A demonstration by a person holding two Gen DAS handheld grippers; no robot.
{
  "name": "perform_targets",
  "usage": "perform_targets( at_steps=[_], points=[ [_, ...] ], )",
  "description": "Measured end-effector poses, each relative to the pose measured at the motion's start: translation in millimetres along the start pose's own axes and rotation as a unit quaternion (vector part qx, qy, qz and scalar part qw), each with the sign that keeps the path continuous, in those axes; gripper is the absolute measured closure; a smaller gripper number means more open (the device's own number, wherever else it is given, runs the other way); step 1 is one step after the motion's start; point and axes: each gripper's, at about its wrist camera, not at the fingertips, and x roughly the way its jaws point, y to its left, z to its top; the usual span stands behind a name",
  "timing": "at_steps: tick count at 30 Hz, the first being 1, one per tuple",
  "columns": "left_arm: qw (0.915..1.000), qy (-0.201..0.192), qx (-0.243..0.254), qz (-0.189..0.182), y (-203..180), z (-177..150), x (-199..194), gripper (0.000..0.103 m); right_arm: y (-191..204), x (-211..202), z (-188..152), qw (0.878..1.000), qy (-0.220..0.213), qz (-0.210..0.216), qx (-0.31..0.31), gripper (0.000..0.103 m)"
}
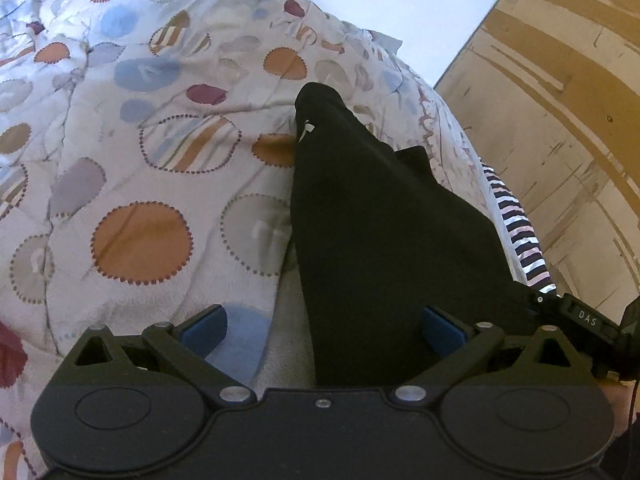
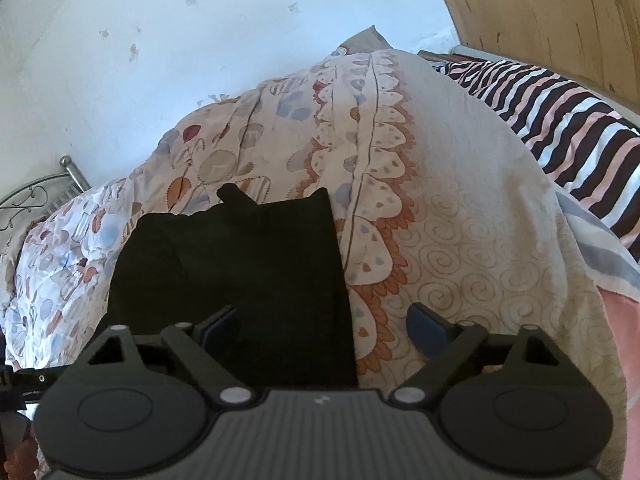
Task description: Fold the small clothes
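Black garment [image 1: 384, 216], some small dark piece of clothing (can't tell exactly what kind, though a little white tag shows near its far end), is lying on the patterned quilt [image 1: 132, 168] of the bed. Looks soft, light and floppy to me, so it'll sag and bunch if you lift it by one point. Best bet is pinching an edge or corner, one in each gripper, rather than the middle.

In the left wrist view it runs from upper middle of the frame down to the bottom. Left gripper [image 1: 324, 326] has its jaws wide apart: the left one is over bare quilt, the right one is over the cloth, and neither is pinching anything.

In the right wrist view the garment [image 2: 248, 272] fills the lower left of centre. Right gripper [image 2: 326, 326] has its jaws spread too; the cloth's right edge falls between them, nothing clamped. A striped blanket [image 2: 560, 120] sits at the upper right.
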Motion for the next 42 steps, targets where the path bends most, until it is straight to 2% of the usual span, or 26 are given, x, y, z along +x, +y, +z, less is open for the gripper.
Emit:
perform_targets(
  at_steps=[5,7,9,10,11,13,17,20,22,25,29,34,42],
  points=[
    [0.9998,0.004,0.016,0.007,-5.3,2.6,5.8,0.003,4.9,-1.8,-1.4,1.000,-0.004,-0.003,-0.015,0.021],
    [0.9998,0.008,0.017,0.004,-6.3,4.5,7.5,0.008,6.4,-1.9,-1.2,1.000,-0.003,-0.001,-0.022,0.031],
    [0.9998,0.012,0.013,-0.001,-7.4,6.1,8.4,0.015,7.5,-0.6,-1.4,1.000,0.001,0.007,-0.025,0.042],
    [0.9997,0.016,0.013,-0.009,-8.8,7.1,9.4,0.024,7.6,0.7,-1.8,1.000,0.005,0.012,-0.025,0.044],
    [0.9996,0.019,0.014,-0.015,-10.6,8.0,10.2,0.032,7.3,2.5,-2.1,1.000,0.010,0.017,-0.023,0.044],
    [0.9993,0.027,0.014,-0.023,-14.9,10.1,13.0,0.040,5.5,5.3,-2.1,1.000,0.016,0.019,-0.018,0.044],
    [0.9990,0.034,0.029,-0.009,-26.5,12.7,14.8,0.057,5.0,5.3,-2.3,1.000,0.016,0.019,-0.013,0.045],
    [0.9985,0.033,0.042,0.011,-36.3,15.2,13.6,0.070,6.5,5.2,-2.7,0.999,0.019,0.026,-0.011,0.061],
    [0.9978,0.030,0.055,0.022,-42.4,17.1,12.0,0.077,8.3,4.1,-3.1,0.999,0.016,0.026,-0.012,0.079],
    [0.9957,0.025,0.081,0.037,-53.4,21.1,7.0,0.084,11.5,-0.6,-2.7,1.000,0.007,0.025,-0.009,0.092],
    [0.9921,0.014,0.120,0.032,-66.3,34.4,-6.2,0.091,22.9,-10.0,4.1,0.999,-0.012,0.035,-0.013,0.096],
    [0.9859,-0.003,0.164,0.029,-81.6,67.1,-23.0,0.094,58.0,-13.3,22.1,0.997,-0.032,0.065,-0.027,0.096],
    [0.9653,-0.090,0.234,0.073,-89.8,115.5,-88.6,0.094,144.4,-18.8,49.8,0.984,-0.102,0.123,-0.074,0.096]
  ],
)
